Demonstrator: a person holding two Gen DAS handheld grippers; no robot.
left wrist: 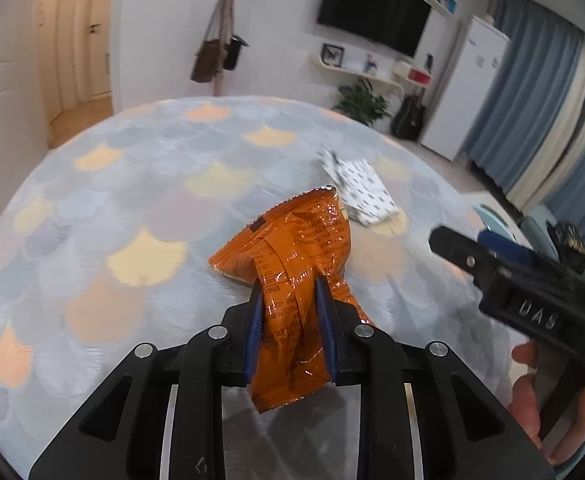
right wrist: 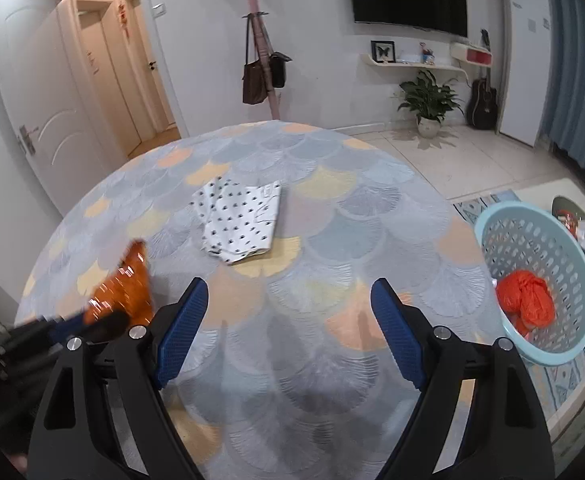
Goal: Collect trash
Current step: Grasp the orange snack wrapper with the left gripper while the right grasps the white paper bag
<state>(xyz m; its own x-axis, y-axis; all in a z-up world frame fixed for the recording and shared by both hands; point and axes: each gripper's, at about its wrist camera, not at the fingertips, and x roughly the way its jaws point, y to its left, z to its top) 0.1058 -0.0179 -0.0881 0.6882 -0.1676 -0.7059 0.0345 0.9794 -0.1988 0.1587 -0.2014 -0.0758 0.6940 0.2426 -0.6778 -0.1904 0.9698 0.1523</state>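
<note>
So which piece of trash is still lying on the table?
The white dotted wrapper. The orange wrapper is pinched in the left claw, and the red bag is already in the basket.

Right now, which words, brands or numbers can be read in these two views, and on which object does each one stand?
"DAS": raised letters on the black body of the right claw, seen from the left wrist.
Orange wrapper held in the left claw: printed lines, too small to read.
White refrigerator: small labels, blurred.
Dotted white wrapper: no readable text.
</note>
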